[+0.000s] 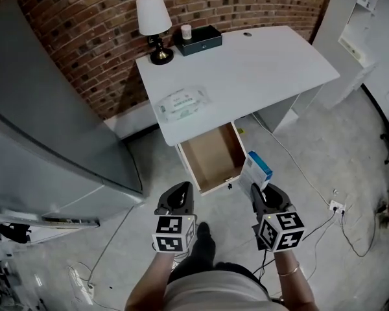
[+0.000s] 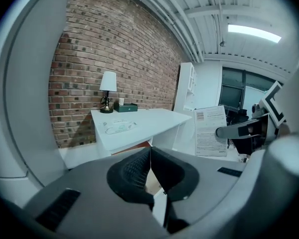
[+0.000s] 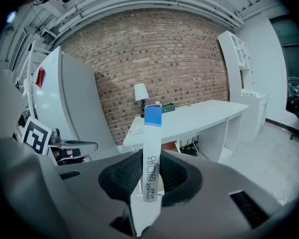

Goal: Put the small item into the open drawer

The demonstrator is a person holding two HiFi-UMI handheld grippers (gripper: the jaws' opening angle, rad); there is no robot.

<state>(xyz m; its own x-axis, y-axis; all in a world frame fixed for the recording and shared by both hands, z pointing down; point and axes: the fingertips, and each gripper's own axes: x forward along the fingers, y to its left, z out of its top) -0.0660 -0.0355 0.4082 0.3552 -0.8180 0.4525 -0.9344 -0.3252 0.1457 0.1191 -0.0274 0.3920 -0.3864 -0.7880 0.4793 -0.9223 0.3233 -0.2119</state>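
White and blue, the box (image 1: 255,172) stuck up from the right hand-held gripper (image 1: 259,194) in the head view, pinched tight between its jaws. The open drawer (image 1: 211,153) lay just ahead of that hand-held gripper and a little to its left, under the tabletop (image 1: 266,63). It looked bare inside. The left hand-held gripper (image 1: 180,194) sat near the drawer's other side.

In the left gripper view, the left hand-held gripper (image 2: 149,156) had its jaws pressed together with nothing in them. The box (image 2: 211,132) showed off to its right.

In the right gripper view, the box (image 3: 152,153) stood long-ways out of the right hand-held gripper (image 3: 152,178), blue end farthest away. A bit of the drawer (image 3: 168,146) peeked out just behind it. I think the right one should go forward and a bit left, then tip the box down.
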